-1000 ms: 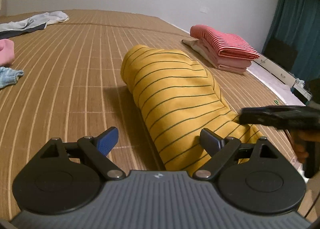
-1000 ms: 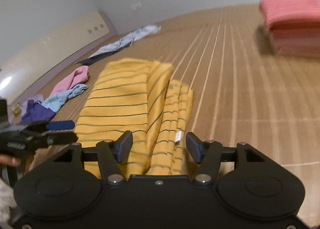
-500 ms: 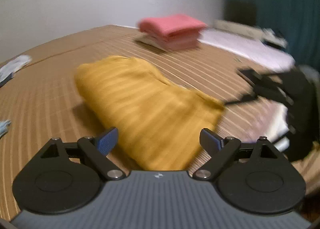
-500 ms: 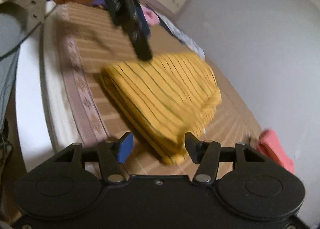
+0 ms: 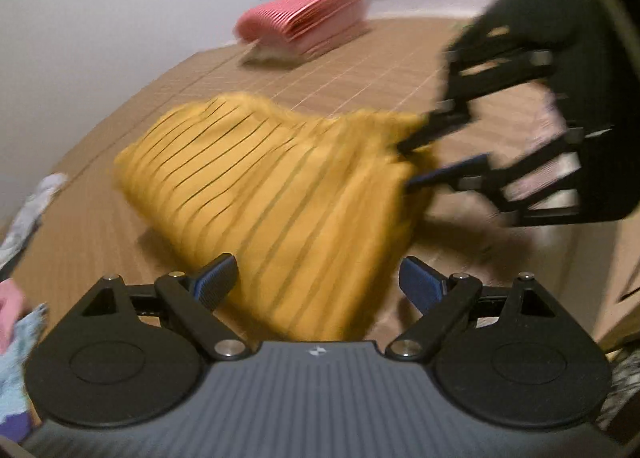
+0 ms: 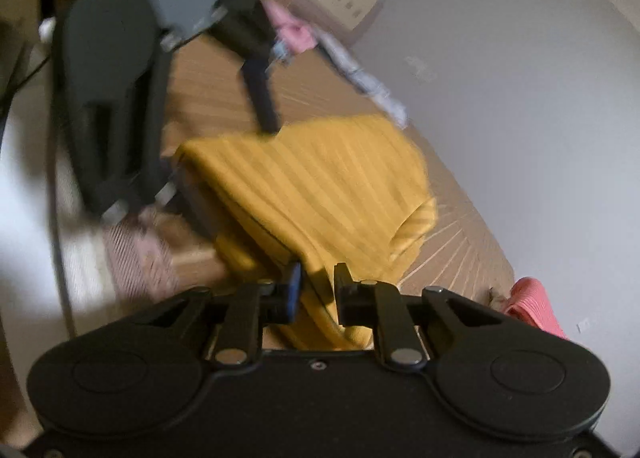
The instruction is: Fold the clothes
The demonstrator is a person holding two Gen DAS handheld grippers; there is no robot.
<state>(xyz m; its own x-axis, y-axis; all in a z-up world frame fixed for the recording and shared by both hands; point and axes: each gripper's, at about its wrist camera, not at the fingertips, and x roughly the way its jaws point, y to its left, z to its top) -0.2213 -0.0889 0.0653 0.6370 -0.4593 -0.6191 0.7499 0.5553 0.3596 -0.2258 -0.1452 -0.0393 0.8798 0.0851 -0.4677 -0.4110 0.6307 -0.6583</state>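
Note:
A folded yellow garment with thin dark stripes [image 5: 280, 186] lies on the woven mat; it also shows in the right wrist view [image 6: 332, 186]. My left gripper [image 5: 320, 282] is open, its fingers on either side of the garment's near end. My right gripper [image 6: 316, 286] is shut on a corner of the yellow garment, which looks lifted there. The right gripper shows at the right of the left wrist view [image 5: 408, 166], fingers at the garment's edge. The left gripper appears in the right wrist view [image 6: 268, 118] at the garment's far edge. Both views are blurred by motion.
A stack of folded pink striped clothes [image 5: 308, 18] sits at the far side of the mat, also seen in the right wrist view [image 6: 536, 306]. Loose clothes lie at the left edge [image 5: 24, 218] and a pink item near the headboard [image 6: 292, 30]. The bed edge is close.
The right gripper has closed on the garment's corner. Both grippers have swung around the garment and moved closer to it. The left gripper stays open.

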